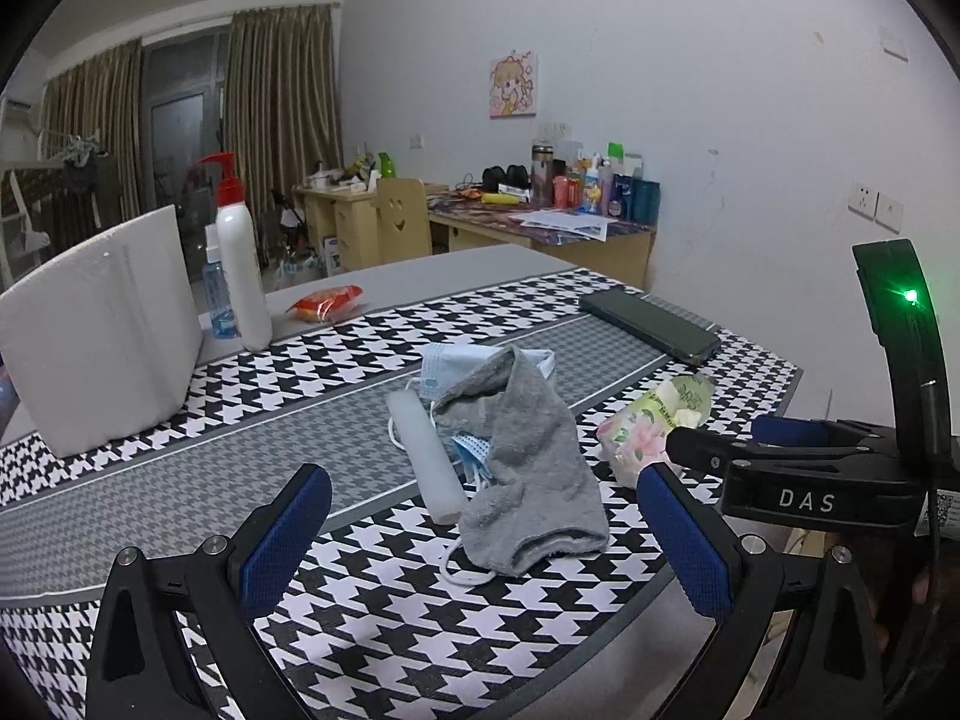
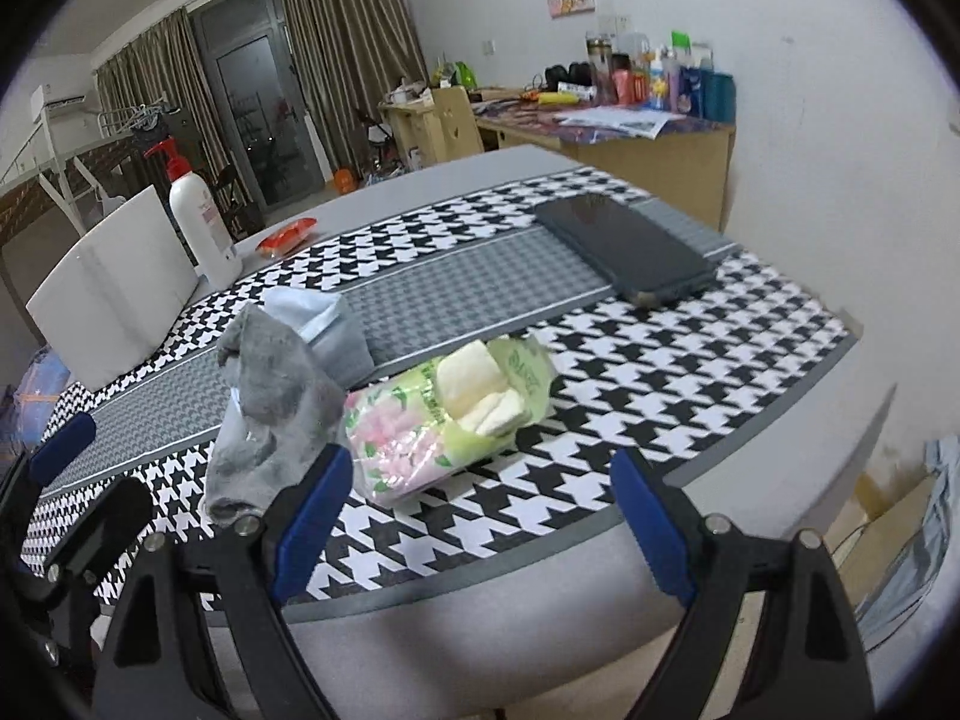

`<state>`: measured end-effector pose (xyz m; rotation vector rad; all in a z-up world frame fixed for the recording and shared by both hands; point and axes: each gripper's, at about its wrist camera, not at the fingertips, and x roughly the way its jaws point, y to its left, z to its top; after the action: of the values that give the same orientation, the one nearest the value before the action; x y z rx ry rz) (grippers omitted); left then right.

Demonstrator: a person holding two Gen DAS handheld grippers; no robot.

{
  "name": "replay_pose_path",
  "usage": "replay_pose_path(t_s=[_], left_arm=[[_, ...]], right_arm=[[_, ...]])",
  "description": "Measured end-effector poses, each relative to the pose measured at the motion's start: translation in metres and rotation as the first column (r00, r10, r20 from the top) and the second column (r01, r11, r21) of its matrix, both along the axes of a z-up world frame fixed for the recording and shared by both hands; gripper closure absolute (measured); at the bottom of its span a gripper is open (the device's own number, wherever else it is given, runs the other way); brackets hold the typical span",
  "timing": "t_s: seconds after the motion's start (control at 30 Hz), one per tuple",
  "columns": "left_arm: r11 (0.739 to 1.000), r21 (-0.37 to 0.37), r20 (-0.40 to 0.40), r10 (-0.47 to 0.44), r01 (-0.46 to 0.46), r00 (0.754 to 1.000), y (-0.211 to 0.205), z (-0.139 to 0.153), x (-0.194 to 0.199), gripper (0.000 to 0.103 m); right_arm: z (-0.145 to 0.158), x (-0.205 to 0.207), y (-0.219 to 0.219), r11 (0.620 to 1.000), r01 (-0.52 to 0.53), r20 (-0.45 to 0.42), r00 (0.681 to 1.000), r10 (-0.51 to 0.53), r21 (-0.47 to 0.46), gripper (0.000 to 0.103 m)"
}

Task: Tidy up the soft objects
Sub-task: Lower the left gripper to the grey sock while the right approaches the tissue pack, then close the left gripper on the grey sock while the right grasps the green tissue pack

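A grey sock (image 1: 528, 468) lies crumpled over blue face masks (image 1: 456, 366) and beside a white foam stick (image 1: 427, 456) on the houndstooth mat. A floral tissue pack (image 1: 648, 426) lies to its right. My left gripper (image 1: 483, 534) is open and empty, just short of the sock. My right gripper (image 2: 480, 516) is open and empty, just short of the tissue pack (image 2: 432, 426), with the sock (image 2: 270, 408) to its left. The right gripper's body also shows in the left wrist view (image 1: 804, 480).
A white foam box (image 1: 102, 330) stands at the left, with a white pump bottle (image 1: 240, 264), a small clear bottle (image 1: 216, 294) and a red snack packet (image 1: 327, 303) behind. A dark phone (image 1: 651, 324) lies at the far right. The table edge (image 2: 540, 624) is close.
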<state>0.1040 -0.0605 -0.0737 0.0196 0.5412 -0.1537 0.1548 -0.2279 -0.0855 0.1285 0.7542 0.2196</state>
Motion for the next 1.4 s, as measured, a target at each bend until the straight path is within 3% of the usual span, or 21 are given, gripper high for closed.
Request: replay_pose_path(t_s=[0.23,0.6,0.67,0.77,0.9,1.23,1.4], left_arm=[[1.0,-0.005,-0.035,-0.02,0.02,0.999,-0.002,-0.007,0.012,0.001],[0.998,-0.014,-0.073,-0.061,0.06,0.995,-0.013,-0.012,0.025,0.002],[0.997,-0.021,-0.078,-0.072,0.071,0.994,-0.014,-0.013,0.027,0.007],[0.995,-0.026,-0.086,-0.093,0.091,0.992,-0.018,-0.015,0.029,0.011],[0.992,-0.023,-0.086,-0.129,0.127,0.988,-0.026,-0.015,0.029,0.022],[0.986,0.031,-0.149,-0.157,0.163,0.976,-0.042,-0.026,0.034,0.039],[0.985,0.055,-0.207,-0.151,0.165,0.967,-0.046,-0.036,0.042,0.056]], right_arm=[[-0.007,0.011,-0.001,0.999,-0.002,-0.035,0.999,0.004,0.038,0.013],[-0.014,0.027,0.006,0.998,-0.035,-0.06,0.997,0.038,0.057,0.036],[-0.014,0.029,0.006,0.998,-0.04,-0.056,0.998,0.043,0.046,0.039],[-0.014,0.032,0.005,0.998,-0.047,-0.062,0.997,0.05,0.042,0.056],[-0.012,0.034,0.002,0.998,-0.055,-0.064,0.996,0.058,0.043,0.069],[-0.014,0.033,-0.01,0.999,-0.031,-0.063,0.997,0.033,0.041,0.07],[-0.013,0.033,-0.01,0.999,-0.029,-0.071,0.997,0.032,0.044,0.069]])
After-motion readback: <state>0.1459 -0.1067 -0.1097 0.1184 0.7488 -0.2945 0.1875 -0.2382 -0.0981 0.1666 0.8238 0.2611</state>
